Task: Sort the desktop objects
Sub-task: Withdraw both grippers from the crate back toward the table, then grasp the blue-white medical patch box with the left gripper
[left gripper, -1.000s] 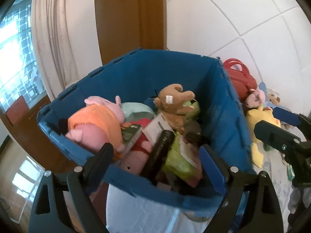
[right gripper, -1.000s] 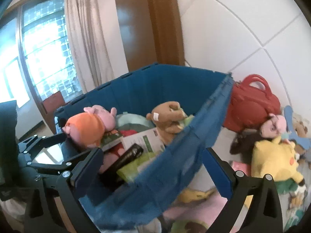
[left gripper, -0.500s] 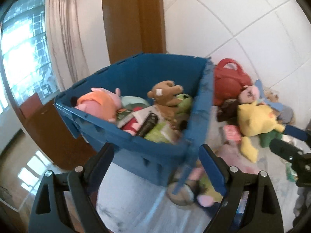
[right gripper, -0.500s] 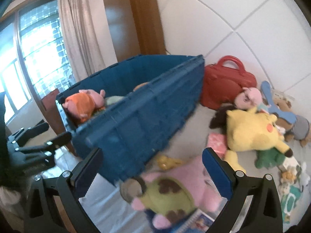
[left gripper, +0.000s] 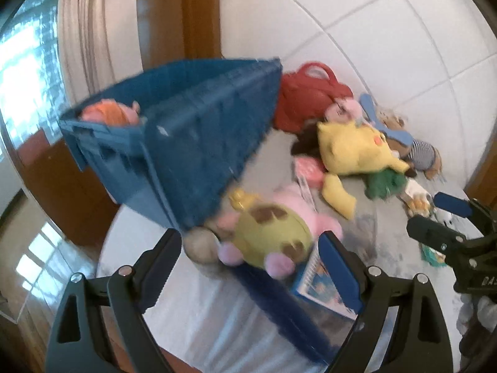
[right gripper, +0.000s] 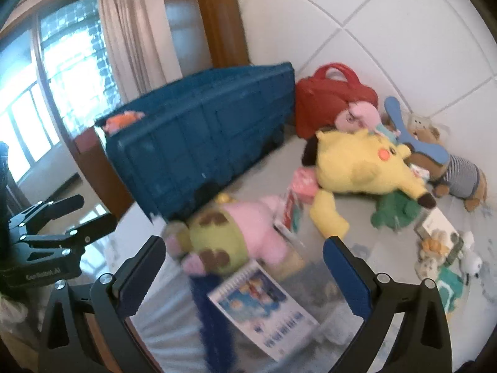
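A blue crate [left gripper: 198, 133] stands at the table's back left, with an orange-and-pink pig plush [left gripper: 108, 113] showing over its rim; it also shows in the right wrist view [right gripper: 205, 136]. In front of it lies a pink and green plush [left gripper: 273, 230] [right gripper: 230, 242] beside a spiral notebook [right gripper: 264, 304]. My left gripper [left gripper: 248, 267] is open and empty, above the table before the plush. My right gripper [right gripper: 245, 270] is open and empty, over the notebook. Each gripper shows at the edge of the other's view.
A red handbag [right gripper: 332, 96] stands by the tiled wall. A yellow plush [right gripper: 357, 161], a green plush [right gripper: 394, 211], a striped bear [right gripper: 456, 177], a pink box [right gripper: 304, 183] and small toys [right gripper: 441, 248] lie on the white cloth at the right. The table's edge drops to the floor at the left.
Both grippers have pulled back and down from over the crate. The crate's inside has dropped from sight, and the plush and notebook in front of it have come into view.
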